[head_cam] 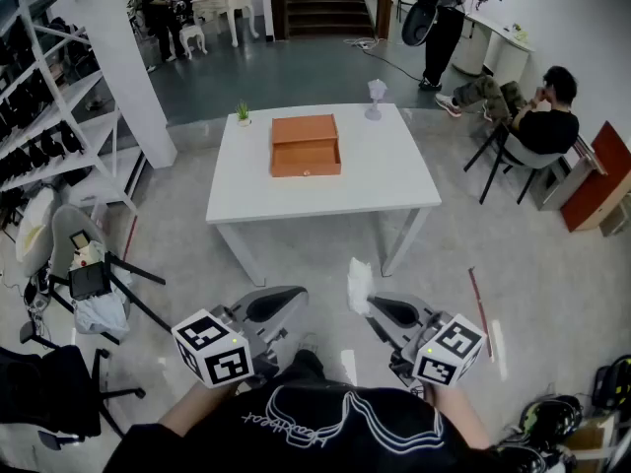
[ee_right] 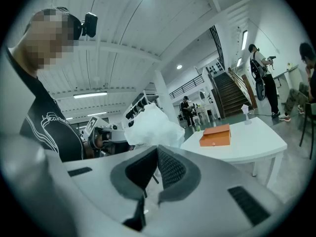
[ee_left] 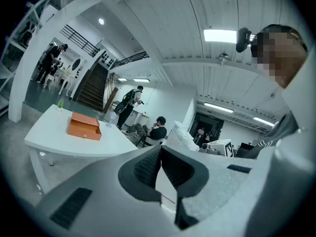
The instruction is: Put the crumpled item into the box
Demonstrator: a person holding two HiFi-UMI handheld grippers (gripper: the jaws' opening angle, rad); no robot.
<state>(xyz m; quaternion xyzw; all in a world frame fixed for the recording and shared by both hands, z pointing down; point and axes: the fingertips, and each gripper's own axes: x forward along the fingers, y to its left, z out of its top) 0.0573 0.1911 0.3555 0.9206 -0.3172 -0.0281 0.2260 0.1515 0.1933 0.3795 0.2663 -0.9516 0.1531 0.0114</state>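
Only pinched by an edge in the right gripper (head_cam: 371, 306), the crumpled item (head_cam: 360, 285) may drop short of the twelve-o'clock box (head_cam: 306, 146); the left gripper (head_cam: 288, 313) is closed, empty.

bright, even light from ceiling strip lights (ee_left: 219, 35); the white tabletop (head_cam: 394, 180) looks slightly washed; both gripper views bow strongly, with black corners.

Between you and the table (head_cam: 394, 180) the floor (head_cam: 315, 254) lies open. On the table, the strip in front of the box (head_cam: 306, 146) is bare, as are both flanks. At the far edge a small plant (head_cam: 243, 113) stands left and a clear vase (head_cam: 376, 99) right, both well apart from the box. Chairs (head_cam: 74, 249) crowd your left.
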